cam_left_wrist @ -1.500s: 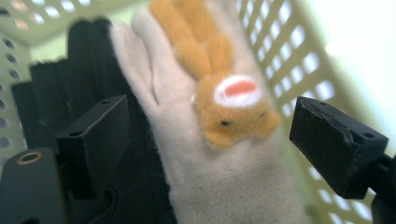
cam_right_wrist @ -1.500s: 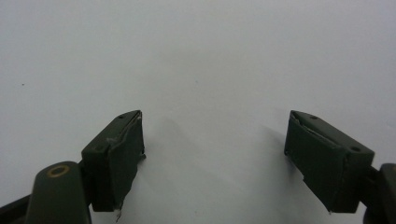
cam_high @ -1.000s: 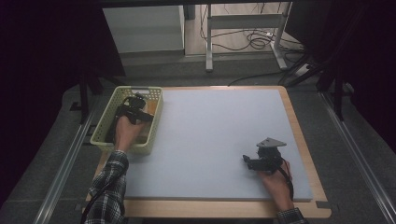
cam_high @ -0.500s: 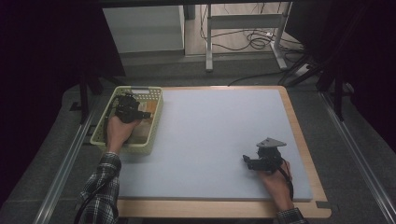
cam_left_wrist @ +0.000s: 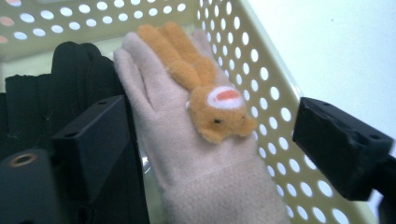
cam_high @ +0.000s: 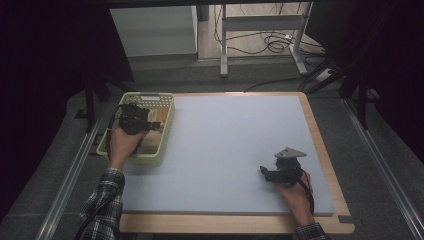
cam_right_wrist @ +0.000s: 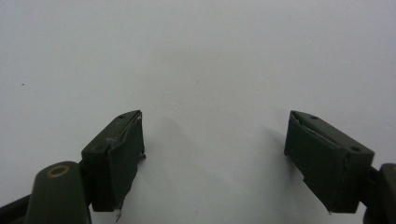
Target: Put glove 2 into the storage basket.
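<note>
High view: my left gripper [cam_high: 134, 119] hangs over the basket [cam_high: 165, 135], which stands at the left edge of the counter [cam_high: 230, 150], near its far corner. My left hand [cam_high: 122, 142] comes in from the near side, the forearm straight along that edge. My right gripper [cam_high: 274, 174] lies low near the right near corner, well apart from the basket, with the hand behind it and the fingers pointing toward the left.

Left gripper view: my fingers [cam_left_wrist: 343, 144] have just been opening and now stand wide. The glove [cam_left_wrist: 187, 154] lies between them but the pads do not press on it. It rests in the basket against the holed wall, beside some black cloth [cam_left_wrist: 56, 98]. A small orange plush animal [cam_left_wrist: 205, 88] is on the back of the glove. I judge the glove is light, soft fleece: it will fold and hang when lifted and cannot break. The cuff, or the flat palm part under the animal, looks like the best place to pinch, because there the cloth is thick enough.

Right gripper view: my right fingers [cam_right_wrist: 116, 154] are wide apart with nothing between them, just over the bare counter.
</note>
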Demonstrator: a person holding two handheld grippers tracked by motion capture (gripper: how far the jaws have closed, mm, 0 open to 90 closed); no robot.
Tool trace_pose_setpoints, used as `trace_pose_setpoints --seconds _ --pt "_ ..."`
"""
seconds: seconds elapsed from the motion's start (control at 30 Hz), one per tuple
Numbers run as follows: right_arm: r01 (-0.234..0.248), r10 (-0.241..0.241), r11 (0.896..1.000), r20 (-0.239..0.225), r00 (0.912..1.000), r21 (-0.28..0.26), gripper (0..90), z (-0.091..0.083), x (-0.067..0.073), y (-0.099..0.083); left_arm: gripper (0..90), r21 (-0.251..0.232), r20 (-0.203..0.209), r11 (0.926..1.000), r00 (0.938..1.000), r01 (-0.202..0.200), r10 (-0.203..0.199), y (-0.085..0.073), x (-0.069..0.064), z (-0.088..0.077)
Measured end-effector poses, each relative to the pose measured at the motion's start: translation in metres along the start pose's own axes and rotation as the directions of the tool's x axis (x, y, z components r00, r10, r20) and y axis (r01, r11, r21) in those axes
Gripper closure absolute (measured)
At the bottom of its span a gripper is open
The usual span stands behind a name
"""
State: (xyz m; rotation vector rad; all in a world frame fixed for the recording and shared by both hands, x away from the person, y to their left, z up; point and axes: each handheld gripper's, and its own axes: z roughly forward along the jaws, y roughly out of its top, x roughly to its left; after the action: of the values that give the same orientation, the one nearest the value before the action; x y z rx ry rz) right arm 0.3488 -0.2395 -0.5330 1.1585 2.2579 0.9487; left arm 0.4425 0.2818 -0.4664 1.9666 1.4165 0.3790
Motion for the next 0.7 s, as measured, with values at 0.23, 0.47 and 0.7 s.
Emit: trace_pose_setpoints --seconds 0.23,0.47,0.7 --pt "0.001 -0.001 1.0 0.001 1.0 0.0 19.4 0.0 0.0 0.0 5.1 -0.029 0.018 0.9989 0.9991 -0.038 0.039 -0.004 -0.007 -0.015" --pt "0.0 0.0 1.0 0.001 1.0 0.0 19.4 0.0 0.0 0.0 3.7 -0.038 0.034 0.996 0.9961 -0.08 0.082 -0.007 -0.017 -0.024" --pt "0.0 0.0 1.0 0.002 1.0 0.0 19.3 0.0 0.0 0.0 3.4 -0.068 0.081 0.9909 0.9893 -0.116 0.121 -0.008 -0.036 -0.033"
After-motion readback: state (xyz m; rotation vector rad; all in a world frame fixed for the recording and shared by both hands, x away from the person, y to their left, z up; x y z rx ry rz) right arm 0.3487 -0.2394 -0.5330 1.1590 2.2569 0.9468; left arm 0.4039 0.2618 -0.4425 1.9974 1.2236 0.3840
